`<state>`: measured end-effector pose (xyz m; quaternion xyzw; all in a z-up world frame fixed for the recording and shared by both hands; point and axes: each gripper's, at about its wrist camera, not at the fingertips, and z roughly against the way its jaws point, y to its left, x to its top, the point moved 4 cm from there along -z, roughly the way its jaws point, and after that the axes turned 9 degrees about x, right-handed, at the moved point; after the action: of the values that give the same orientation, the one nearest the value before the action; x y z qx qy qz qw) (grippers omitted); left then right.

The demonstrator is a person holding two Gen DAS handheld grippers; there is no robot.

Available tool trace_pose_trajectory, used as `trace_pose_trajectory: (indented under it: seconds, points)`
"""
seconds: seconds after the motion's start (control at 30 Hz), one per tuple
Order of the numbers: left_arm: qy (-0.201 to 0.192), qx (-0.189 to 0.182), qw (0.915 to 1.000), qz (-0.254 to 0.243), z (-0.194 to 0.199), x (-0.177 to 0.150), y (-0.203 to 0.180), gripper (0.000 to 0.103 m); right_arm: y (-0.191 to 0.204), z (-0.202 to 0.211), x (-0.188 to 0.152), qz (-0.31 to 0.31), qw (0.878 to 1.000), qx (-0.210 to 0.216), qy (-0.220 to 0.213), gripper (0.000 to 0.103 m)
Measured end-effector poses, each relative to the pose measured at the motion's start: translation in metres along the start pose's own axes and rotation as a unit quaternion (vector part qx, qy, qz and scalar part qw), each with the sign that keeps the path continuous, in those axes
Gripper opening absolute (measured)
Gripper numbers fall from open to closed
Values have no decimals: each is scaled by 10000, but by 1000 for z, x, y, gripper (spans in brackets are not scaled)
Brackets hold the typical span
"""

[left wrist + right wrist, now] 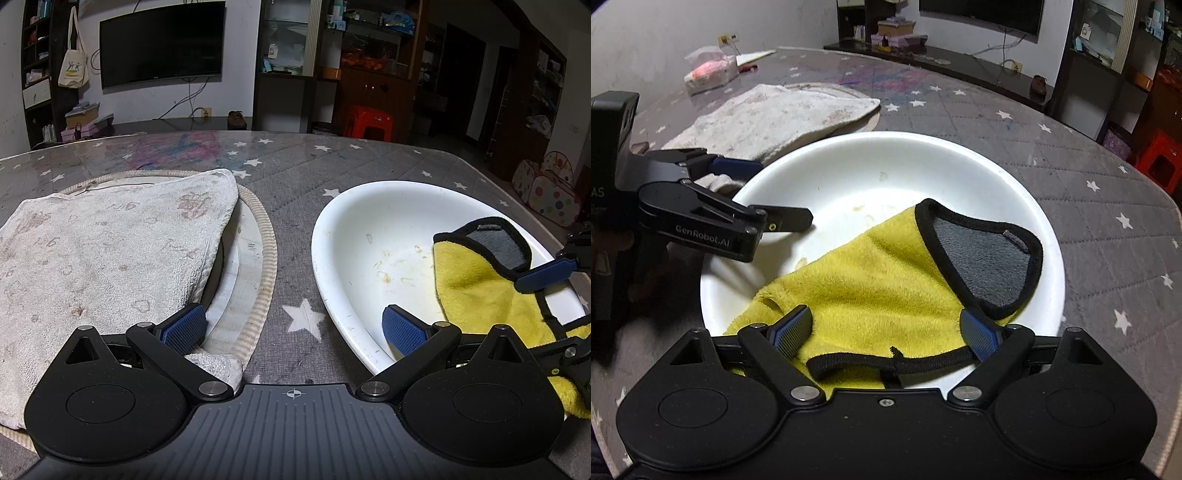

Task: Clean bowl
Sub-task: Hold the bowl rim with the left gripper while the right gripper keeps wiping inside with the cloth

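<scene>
Between right gripper (pixel 886 334) jaws, cloth (pixel 871 288), bowl (pixel 849 162)

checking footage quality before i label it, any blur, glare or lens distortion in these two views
Left wrist view: strong fisheye bend at the table edge, a dim background, and soft ceiling glare on the glossy cover; the white bowl is sharp. Right wrist view: the same curved distortion; the person's hand at the left edge is dark and smeared, while the yellow cloth and the right tongs are crisp.
</scene>
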<state>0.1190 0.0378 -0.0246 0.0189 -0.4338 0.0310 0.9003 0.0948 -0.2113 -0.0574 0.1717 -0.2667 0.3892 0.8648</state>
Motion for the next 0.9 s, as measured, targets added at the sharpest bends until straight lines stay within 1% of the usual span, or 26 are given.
trace_pose_trajectory:
  seconds: [0.1, 0.17, 0.27, 0.67, 0.9]
  points:
    - [-1, -3, 10000, 3, 0, 0, 0, 103, -1, -1, -1, -61, 9999, -70, -50, 88]
    - [0, 3, 10000, -2, 0, 0, 0, 103, -5, -1, -1, -143, 9996, -160, -209, 87]
    - [-2, 9, 10000, -5, -1, 0, 0, 103, -9, -4, 2, -225, 9990, -239, -316, 87]
    - [-2, -6, 10000, 7, -1, 0, 1, 103, -22, -23, 25, -271, 9979, -167, -569, 88]
    - [-5, -12, 10000, 16, -1, 0, 0, 103, -24, -33, 40, -224, 9980, -132, -576, 88]
